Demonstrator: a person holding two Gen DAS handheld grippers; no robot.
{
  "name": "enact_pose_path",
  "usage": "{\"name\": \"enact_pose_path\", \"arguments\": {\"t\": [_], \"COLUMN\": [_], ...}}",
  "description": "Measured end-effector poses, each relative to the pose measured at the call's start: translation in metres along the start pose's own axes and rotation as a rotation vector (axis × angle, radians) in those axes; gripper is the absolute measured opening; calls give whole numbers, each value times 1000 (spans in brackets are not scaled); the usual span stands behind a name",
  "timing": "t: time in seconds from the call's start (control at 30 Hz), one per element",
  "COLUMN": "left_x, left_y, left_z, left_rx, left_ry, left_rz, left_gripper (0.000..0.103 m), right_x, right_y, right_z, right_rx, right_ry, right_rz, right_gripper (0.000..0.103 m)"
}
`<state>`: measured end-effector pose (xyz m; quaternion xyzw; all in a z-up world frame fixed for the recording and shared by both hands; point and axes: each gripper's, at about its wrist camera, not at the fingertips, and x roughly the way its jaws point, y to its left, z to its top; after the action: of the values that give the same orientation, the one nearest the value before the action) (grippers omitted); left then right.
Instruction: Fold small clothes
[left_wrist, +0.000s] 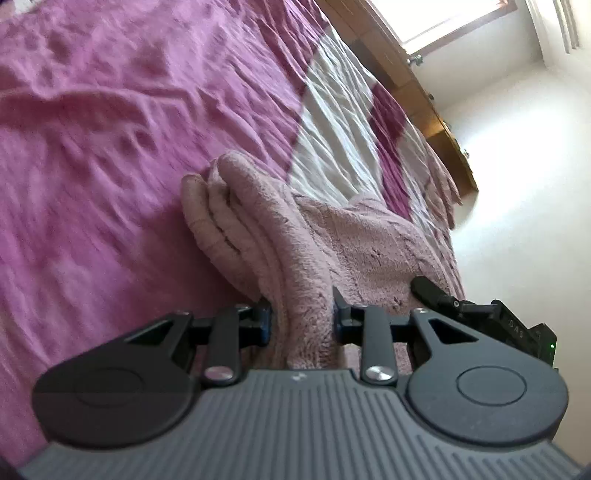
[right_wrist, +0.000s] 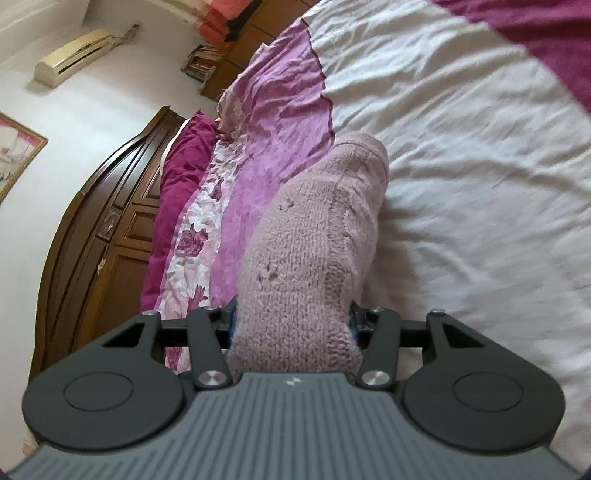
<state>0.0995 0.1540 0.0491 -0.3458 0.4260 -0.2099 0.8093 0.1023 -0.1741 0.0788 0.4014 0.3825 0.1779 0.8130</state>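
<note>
Currently 2 handheld grippers grasp one small knitted garment (left_wrist: 354, 236) of dusty pink wool over a bed. From the left wrist view, the left gripper (left_wrist: 302, 317) is clenched on a bunched fold of the knit, its blue-padded fingers (left_wrist: 264, 321) pressing the wool from either side. Beyond them, a stack of folded edges rests on the crumpled pink bedspread (left_wrist: 110, 147). At the far right of that view, the right gripper (left_wrist: 480, 314) shows as a dark shape against the same garment. From its own camera, the right gripper (right_wrist: 291, 325) pinches a thicker wad of knit, which stretches away toward a rounded end lying where pink cover meets white sheet (right_wrist: 461, 147). Holding 2 separate spots probably lets the person lift one side and carry it over the rest as a fold. A dark wooden headboard (right_wrist: 110, 221) and a wall air conditioner (right_wrist: 74, 55) stand behind.
</note>
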Motion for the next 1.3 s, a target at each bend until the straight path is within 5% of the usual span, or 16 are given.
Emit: {"name": "enact_pose_path", "arguments": {"t": [0.3, 0.53, 0.97, 1.3], "left_x": [27, 44, 9, -16], "left_y": [-40, -33, -58, -74], "left_z": [-63, -83, -103, -136], "left_rx": [169, 253, 376, 476], "left_ry": [85, 103, 72, 78], "left_rz": [15, 105, 224, 353], "left_gripper": [32, 35, 45, 69], "right_x": [-81, -79, -119, -151], "right_y": [-41, -100, -79, -64], "right_z": [-34, -72, -93, -120], "right_rx": [-84, -38, -188, -282], "right_ry": [-39, -48, -119, -78], "right_rz": [-100, -152, -218, -275], "right_gripper": [55, 58, 67, 80]}}
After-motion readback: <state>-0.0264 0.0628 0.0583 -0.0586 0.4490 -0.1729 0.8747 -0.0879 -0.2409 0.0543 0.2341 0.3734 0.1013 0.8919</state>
